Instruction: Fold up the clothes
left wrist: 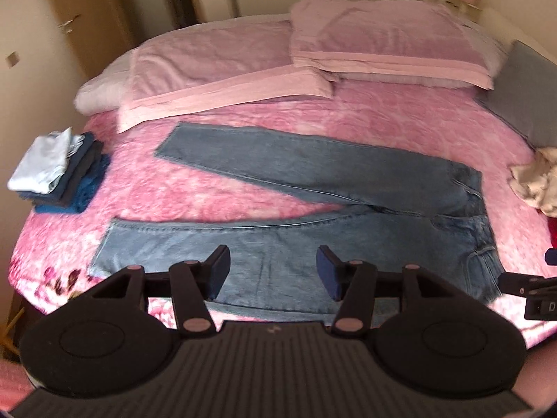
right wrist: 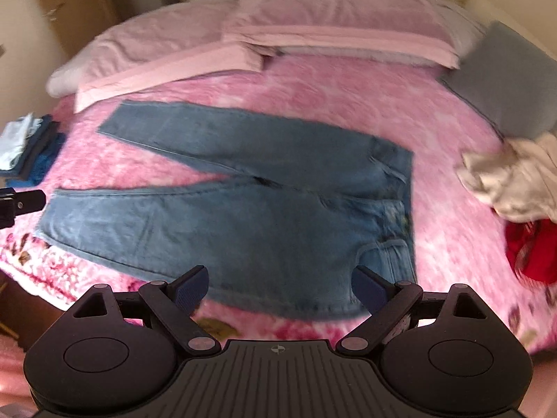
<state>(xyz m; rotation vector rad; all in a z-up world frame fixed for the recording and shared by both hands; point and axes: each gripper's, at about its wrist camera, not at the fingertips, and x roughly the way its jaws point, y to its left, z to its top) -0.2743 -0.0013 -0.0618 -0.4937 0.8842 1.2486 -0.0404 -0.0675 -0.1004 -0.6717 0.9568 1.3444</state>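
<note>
The left gripper (left wrist: 273,271) is held tilted downward, its jaws spread apart with nothing clamped between the pads; the right gripper (right wrist: 280,289) is likewise pitched down, jaws parted wide and nothing gripped; both are held side by side.

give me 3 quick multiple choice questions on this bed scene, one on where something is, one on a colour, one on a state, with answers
1. Where is the stack of folded clothes?
A. at the left edge of the bed
B. on the pillows
C. on the jeans

2. What colour is the bedspread?
A. green
B. pink
C. white

3. How do the jeans lie?
A. folded in half
B. rolled up
C. spread flat, legs apart

Answers:
1. A, the left wrist view shows the stack at the left edge, clear of the jeans.
2. B, pink fabric surrounds the jeans.
3. C, both legs lie flat in a V, with both open grippers, left gripper and right gripper, above them.
</note>
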